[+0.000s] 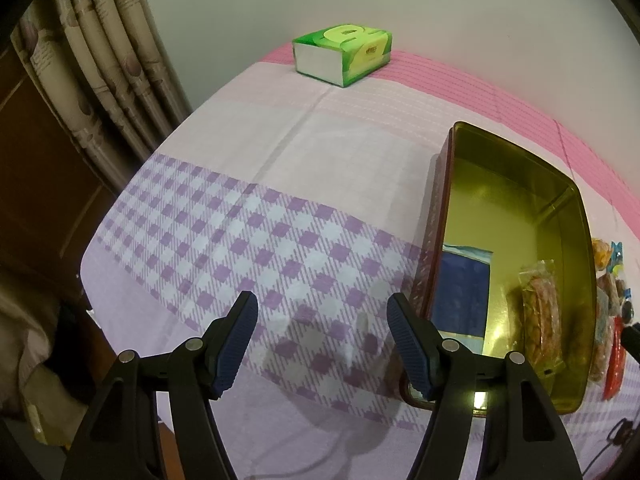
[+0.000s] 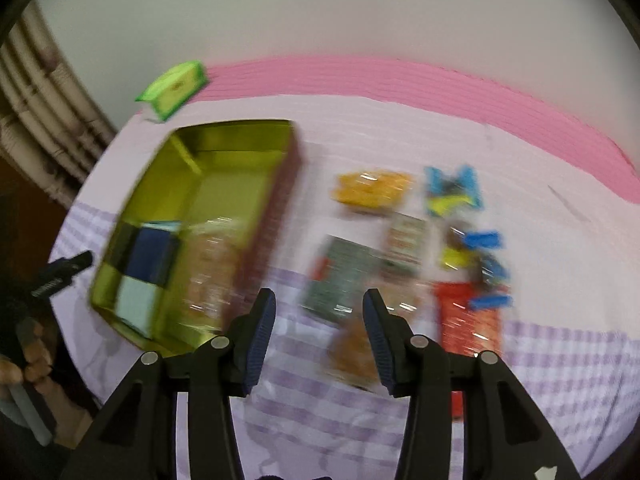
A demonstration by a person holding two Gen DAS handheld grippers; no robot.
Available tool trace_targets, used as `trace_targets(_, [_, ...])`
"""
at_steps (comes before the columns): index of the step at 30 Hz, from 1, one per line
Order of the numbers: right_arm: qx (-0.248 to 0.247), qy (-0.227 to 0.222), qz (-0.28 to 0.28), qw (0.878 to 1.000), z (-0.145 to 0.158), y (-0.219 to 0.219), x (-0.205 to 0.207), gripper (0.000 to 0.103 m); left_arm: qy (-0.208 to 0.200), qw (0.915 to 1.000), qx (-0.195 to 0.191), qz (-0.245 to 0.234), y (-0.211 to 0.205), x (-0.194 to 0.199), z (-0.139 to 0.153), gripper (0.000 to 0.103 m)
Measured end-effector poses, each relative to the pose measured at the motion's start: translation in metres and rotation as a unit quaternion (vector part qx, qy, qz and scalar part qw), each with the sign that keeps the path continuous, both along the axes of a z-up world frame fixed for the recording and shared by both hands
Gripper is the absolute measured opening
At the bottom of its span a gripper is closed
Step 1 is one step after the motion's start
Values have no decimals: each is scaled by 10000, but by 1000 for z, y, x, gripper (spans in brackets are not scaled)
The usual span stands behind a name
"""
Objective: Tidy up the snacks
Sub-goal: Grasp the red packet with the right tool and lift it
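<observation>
Gaping empty, right claw (image 2: pixel 316 340) hovers over snack packets (image 2: pixel 352 276); tin (image 2: pixel 236 216) sits left.

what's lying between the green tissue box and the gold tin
Nothing but bare cloth: in the left wrist view, only the pink and white tablecloth separates the tissue box from the tin.

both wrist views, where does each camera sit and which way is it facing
Left wrist: behind the open left gripper, facing the checked cloth, tin at right.
Right wrist: behind the open right gripper, over blurred loose snacks; a hand shows at left.
Shared: tin, green tissue box.
</observation>
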State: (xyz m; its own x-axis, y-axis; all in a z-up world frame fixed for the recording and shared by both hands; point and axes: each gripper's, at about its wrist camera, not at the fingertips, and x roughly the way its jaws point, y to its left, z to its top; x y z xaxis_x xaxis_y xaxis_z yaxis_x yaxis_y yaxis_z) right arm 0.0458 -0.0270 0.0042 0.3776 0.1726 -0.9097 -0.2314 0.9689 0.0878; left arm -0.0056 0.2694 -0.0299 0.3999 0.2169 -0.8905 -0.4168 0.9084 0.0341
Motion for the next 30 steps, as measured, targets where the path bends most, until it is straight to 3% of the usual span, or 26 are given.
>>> trace_targets(6, [-238,179,-431,9986,-18,-64,-2,44,-28,9999,76,-99,-7,1,2,68])
trace_targets(8, [-300,211,-524,9980,-23,-78,-5,51,-44,9998,116,-148,-10,1,3,68])
trace_targets(13, [-284,307,-583,9974,-35,-103,-10,52,-133,9993,153,-317,-22,2,8,68])
trace_targets(30, [-418,172,-264,9986,-57,-94,8,51,-181,9892,-94,-1452,-110,7,28,68])
